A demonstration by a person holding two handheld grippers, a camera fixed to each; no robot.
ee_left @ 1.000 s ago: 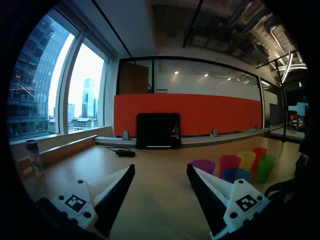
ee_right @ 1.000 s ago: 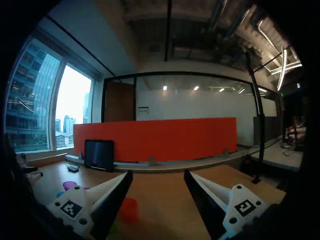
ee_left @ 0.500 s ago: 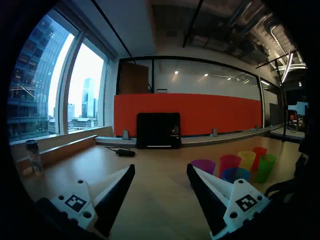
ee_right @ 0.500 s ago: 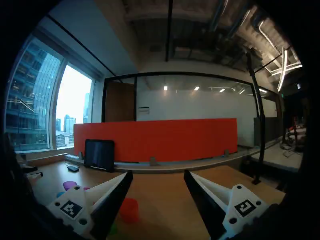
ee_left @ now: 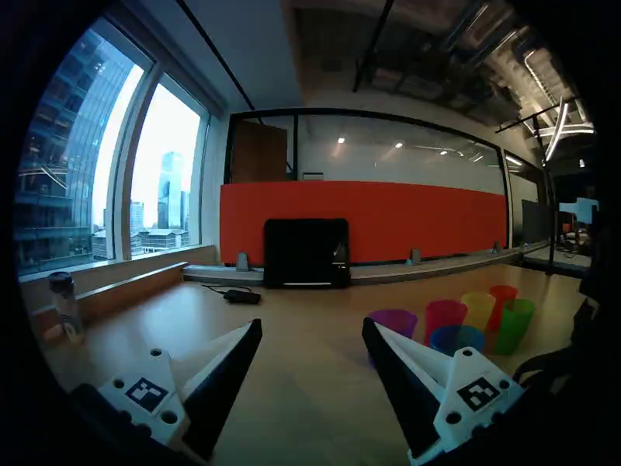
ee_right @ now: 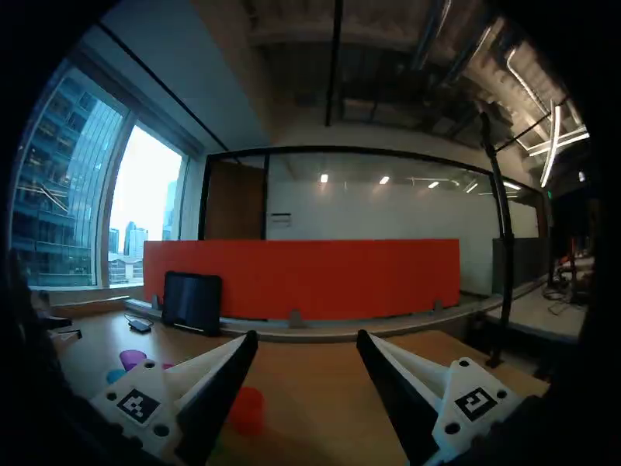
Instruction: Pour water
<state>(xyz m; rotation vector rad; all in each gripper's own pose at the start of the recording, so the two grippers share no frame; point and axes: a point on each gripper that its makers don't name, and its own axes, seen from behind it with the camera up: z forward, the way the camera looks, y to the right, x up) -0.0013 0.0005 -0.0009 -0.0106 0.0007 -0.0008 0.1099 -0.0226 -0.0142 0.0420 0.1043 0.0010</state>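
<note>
Six cups (ee_left: 445,314): clustered on the desk (ee_left: 310,388) (each a different colour).
One bottle (ee_left: 66,309): far left, by the window.
Left gripper (ee_left: 310,321): fingers spread wide, holding nothing.
Right gripper (ee_right: 307,335): fingers spread wide, empty.

Dim interior; blown-out daylight through window (ee_left: 167,190) at left; ceiling strip lights (ee_left: 556,128) glare upper right; fisheye bends edges, lower corners dark.
</note>
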